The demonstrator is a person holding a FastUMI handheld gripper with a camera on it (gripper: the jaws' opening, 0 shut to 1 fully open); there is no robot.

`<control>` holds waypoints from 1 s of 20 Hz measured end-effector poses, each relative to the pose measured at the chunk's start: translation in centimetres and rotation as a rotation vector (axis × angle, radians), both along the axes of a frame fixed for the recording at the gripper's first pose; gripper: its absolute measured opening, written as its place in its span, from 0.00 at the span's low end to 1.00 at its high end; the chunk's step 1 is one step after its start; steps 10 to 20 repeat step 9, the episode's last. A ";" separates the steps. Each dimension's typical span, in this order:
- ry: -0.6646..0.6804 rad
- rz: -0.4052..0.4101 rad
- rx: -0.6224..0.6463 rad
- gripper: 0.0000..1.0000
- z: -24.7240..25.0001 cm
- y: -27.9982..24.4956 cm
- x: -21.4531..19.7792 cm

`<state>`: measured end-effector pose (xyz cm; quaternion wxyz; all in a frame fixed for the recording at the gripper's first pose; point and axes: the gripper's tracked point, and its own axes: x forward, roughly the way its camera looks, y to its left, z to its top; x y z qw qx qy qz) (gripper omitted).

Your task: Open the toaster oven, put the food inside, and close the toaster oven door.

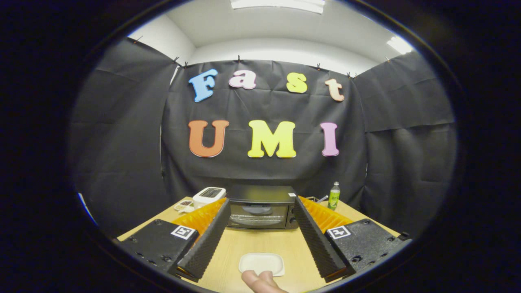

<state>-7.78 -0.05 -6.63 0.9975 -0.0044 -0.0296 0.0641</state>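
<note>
Right now my gripper [260,217] has its fingers spread wide over the wooden table [260,248], the toaster oven [260,207] with its door shut just beyond their tips and a white tray [261,262] between them, so whichever I approach, I'd keep it centred and come in level.

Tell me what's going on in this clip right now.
A person's hand-held tool is open and holds nothing, aimed at a toaster oven at the back of the wooden table, door closed. A white tray lies between the fingers, a fingertip at its near edge. This fits either before loading or after closing.
</note>
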 end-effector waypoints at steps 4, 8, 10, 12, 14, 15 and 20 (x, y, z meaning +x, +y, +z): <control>-0.007 0.012 0.006 1.00 0.2 -0.2 -0.4; -0.023 0.015 0.004 1.00 0.7 -0.2 -0.9; -0.029 0.016 0.004 1.00 0.8 -0.2 -1.2; -0.029 0.016 0.004 1.00 0.8 -0.2 -1.2; -0.029 0.016 0.004 1.00 0.8 -0.2 -1.2; -0.029 0.016 0.004 1.00 0.8 -0.2 -1.2; -0.029 0.016 0.004 1.00 0.8 -0.2 -1.2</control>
